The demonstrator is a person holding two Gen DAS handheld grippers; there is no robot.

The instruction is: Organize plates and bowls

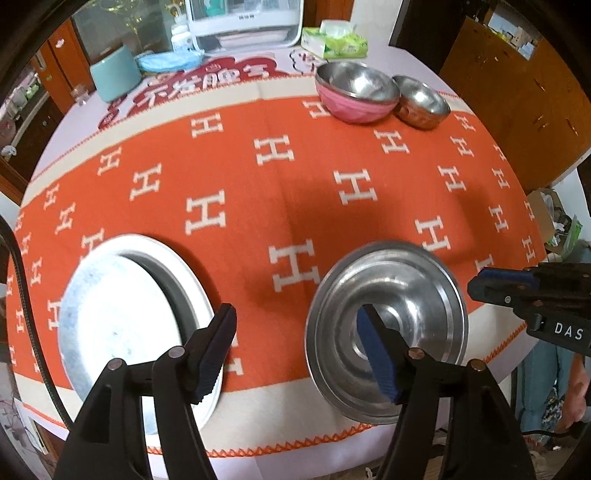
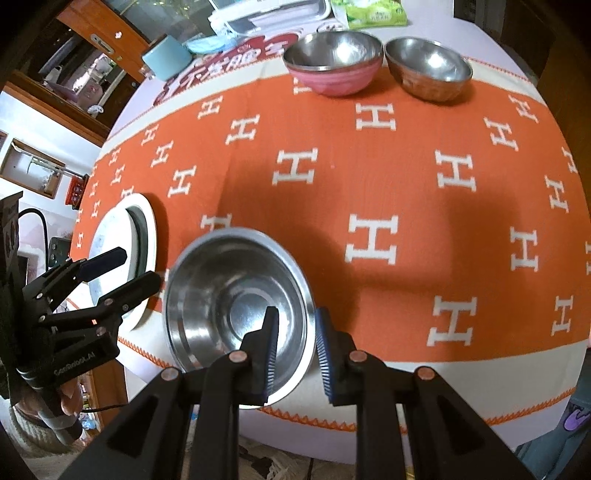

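A steel plate (image 1: 402, 306) lies near the table's front edge; it also shows in the right wrist view (image 2: 221, 288). My right gripper (image 2: 295, 350) is open, its fingers either side of the plate's right rim. Left of it a white plate (image 1: 166, 258) holds a smaller metal plate (image 1: 110, 325). My left gripper (image 1: 295, 343) is open and empty above the cloth between the two plates. A pink bowl (image 1: 354, 99) and a steel bowl (image 1: 421, 101) stand at the back right.
An orange cloth with white H marks (image 1: 258, 184) covers the table. At the back stand a teal cup (image 1: 112, 74), a tissue pack (image 1: 336, 40) and a white appliance (image 1: 243, 22). The front edge is close under both grippers.
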